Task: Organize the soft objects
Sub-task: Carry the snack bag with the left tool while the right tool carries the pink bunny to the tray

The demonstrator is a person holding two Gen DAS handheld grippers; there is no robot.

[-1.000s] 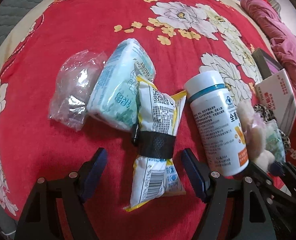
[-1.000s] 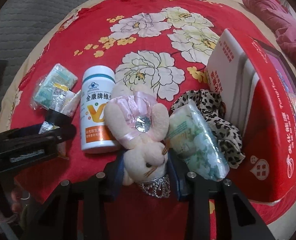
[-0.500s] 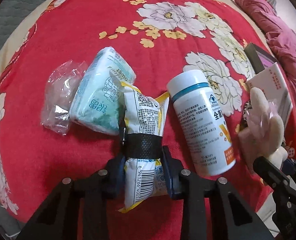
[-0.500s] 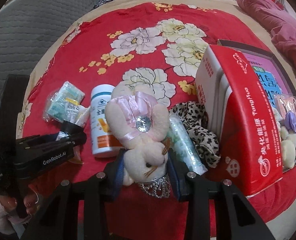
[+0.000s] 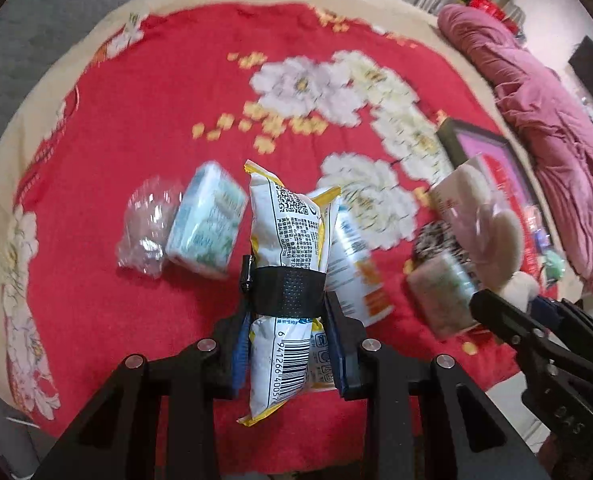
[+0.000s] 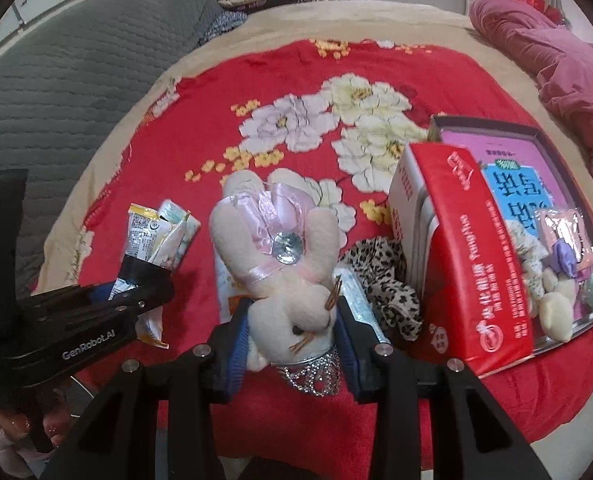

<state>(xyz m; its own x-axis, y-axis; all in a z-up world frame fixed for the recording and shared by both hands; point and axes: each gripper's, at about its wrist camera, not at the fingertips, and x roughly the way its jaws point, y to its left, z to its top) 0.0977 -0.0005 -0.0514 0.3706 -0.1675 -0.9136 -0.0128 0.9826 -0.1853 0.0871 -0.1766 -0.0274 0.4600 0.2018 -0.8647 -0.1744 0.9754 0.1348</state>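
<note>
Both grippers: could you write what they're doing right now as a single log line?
left gripper: shut on snack packet | right gripper: shut on plush rabbit | both items held above red blanket

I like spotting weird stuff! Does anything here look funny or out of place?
Yes. A hard white plastic bottle with an orange label lies on its side on the red flowered blanket among soft things. The yellow-and-white snack packet has a black band squeezing its middle.

Glossy foil snack packet; fuzzy plush rabbit; matt cloth bedspread.
</note>
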